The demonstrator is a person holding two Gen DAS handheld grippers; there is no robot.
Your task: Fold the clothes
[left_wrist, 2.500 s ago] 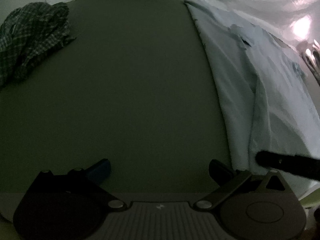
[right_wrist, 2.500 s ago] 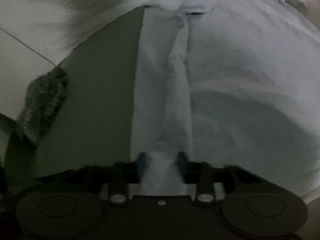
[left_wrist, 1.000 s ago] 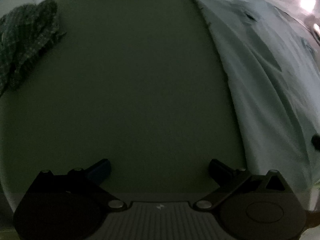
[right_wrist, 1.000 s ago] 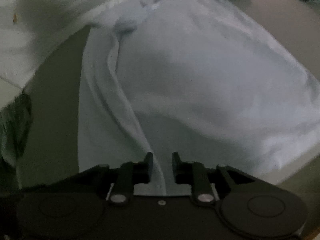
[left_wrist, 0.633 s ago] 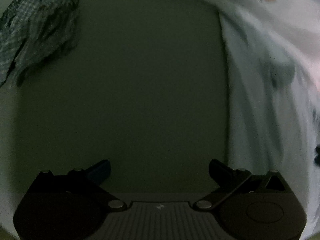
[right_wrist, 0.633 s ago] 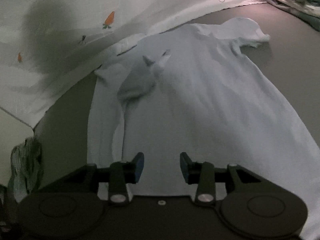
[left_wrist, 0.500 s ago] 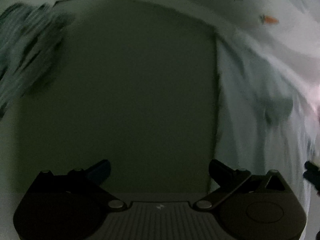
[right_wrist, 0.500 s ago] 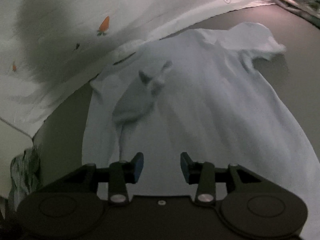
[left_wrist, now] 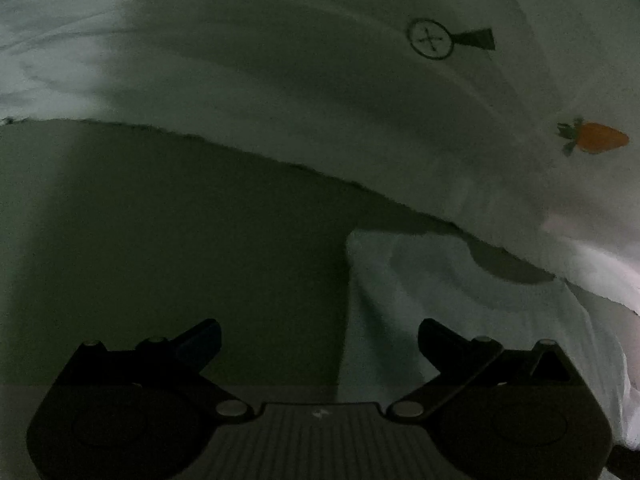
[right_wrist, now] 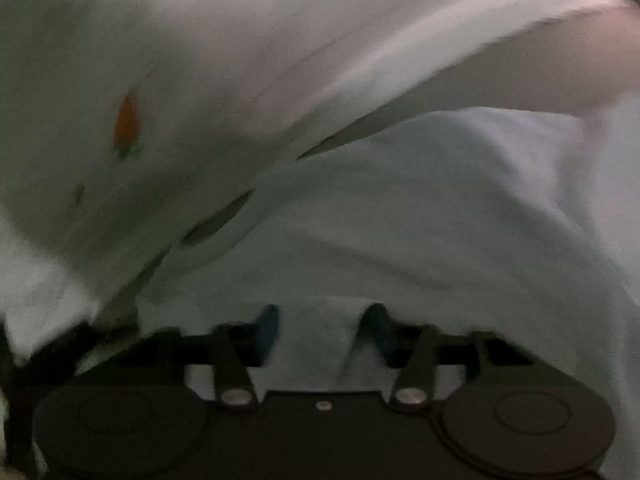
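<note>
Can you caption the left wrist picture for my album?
Open left gripper over dark table, at a pale blue shirt corner, carrot-print sheet behind.

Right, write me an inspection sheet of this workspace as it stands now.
Surface: dark grey-green surface, flat and dimly lit.
Job's things: pale blue shirt spread on the surface, creased, its top corner close to the far edge.
Clutter: nothing seen.
Grippers: left gripper open and holding nothing, with the shirt's side edge ahead between its fingers. Right gripper has its jaws apart with shirt fabric between them; the view is blurred.
Cables: nothing seen.
Surroundings: white sheet along the surface's far edge, printed with a carrot and a crossed-circle mark.
</note>
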